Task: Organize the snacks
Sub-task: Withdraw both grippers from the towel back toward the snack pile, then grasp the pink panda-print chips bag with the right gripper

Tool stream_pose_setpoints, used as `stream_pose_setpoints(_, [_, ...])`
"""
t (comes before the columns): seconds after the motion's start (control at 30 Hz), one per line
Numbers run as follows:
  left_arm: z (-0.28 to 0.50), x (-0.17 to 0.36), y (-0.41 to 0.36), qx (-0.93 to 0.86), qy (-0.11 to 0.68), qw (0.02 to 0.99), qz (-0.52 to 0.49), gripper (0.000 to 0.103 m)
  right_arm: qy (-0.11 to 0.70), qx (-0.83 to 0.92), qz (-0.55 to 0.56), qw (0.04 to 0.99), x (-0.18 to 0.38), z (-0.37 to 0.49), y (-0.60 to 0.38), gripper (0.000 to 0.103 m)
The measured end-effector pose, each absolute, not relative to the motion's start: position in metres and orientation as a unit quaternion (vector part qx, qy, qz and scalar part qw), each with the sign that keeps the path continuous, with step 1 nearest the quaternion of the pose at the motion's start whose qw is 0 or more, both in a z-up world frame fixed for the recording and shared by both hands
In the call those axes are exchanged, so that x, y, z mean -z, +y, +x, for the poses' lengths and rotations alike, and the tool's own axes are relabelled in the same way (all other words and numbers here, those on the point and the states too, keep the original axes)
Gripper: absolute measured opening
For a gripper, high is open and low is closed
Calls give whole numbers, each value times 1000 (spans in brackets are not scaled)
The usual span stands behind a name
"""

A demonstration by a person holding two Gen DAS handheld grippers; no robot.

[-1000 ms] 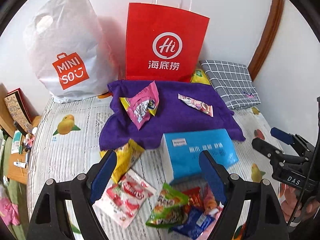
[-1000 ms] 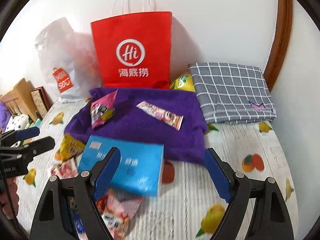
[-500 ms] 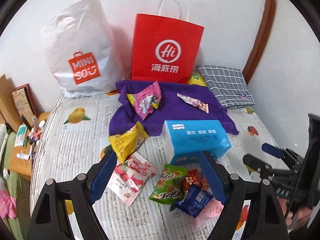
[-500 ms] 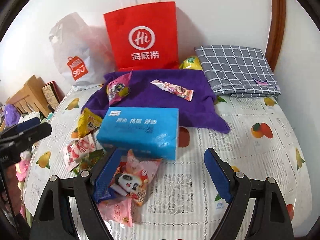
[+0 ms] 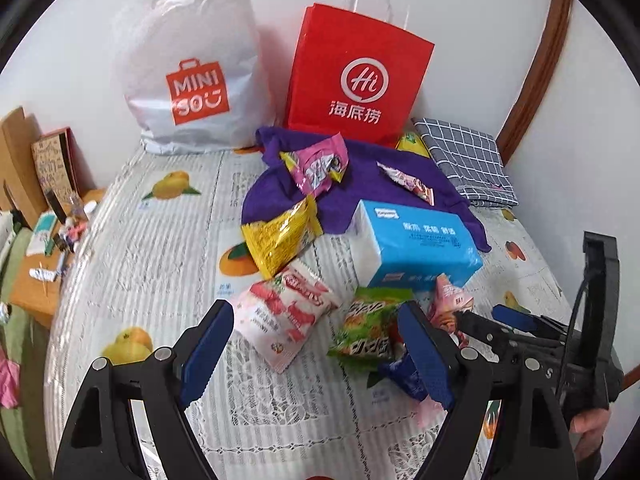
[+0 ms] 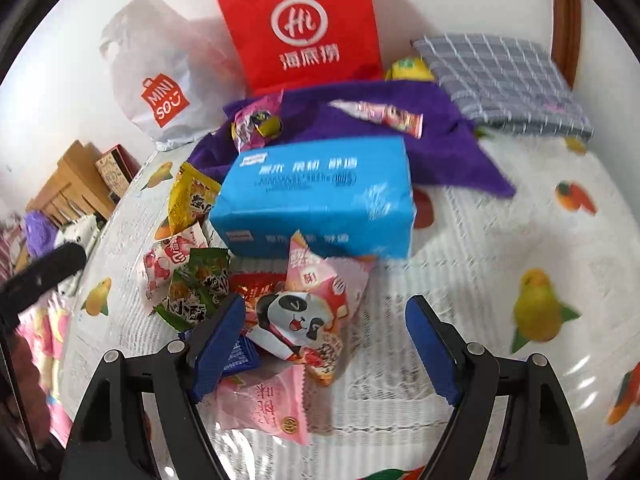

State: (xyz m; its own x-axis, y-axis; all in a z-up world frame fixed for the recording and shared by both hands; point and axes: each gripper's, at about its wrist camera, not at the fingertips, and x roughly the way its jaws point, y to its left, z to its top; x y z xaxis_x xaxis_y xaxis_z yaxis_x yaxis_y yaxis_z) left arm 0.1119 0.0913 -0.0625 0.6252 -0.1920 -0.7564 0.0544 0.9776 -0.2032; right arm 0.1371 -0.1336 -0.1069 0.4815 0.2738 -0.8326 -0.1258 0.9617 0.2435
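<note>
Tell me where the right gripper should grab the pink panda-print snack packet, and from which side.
Probably pinch the pink panda-print snack packet across its puffed middle, coming down from above. It lies fairly flat atop other wrappers, near the right gripper, whose jaws are closing with nothing pressed between them. Its crimped top corner sticks up as an alternative.

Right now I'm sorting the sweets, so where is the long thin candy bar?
The long thin candy bar lies on the purple towel, just behind the blue tissue pack and left of the grey checked cloth.
</note>
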Motion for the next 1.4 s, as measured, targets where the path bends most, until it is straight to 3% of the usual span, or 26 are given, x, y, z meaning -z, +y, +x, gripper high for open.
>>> stream_pose_setpoints(0.43, [114,92,97,78,447,887,-87,83,520,-107,77,844,133,154,-111,80])
stream_pose_setpoints(0.5, [115,94,99,79,449,885,-92,83,519,-109,70,845,132,155,-110,76])
stream_pose_setpoints(0.63, [116,98,101,80,450,884,-97,83,517,-111,67,846,123,154,-116,55])
stream_pose_setpoints(0.77, [116,101,103,80,451,882,-105,83,510,-117,63,850,117,147,-123,48])
stream_pose_setpoints(1.17, [118,108,105,68,460,877,-119,83,489,-91,17,868,100,126,-160,47])
stream_pose_setpoints(1.4, [117,108,99,55,460,881,-99,83,505,-91,10,858,121,130,-174,47])
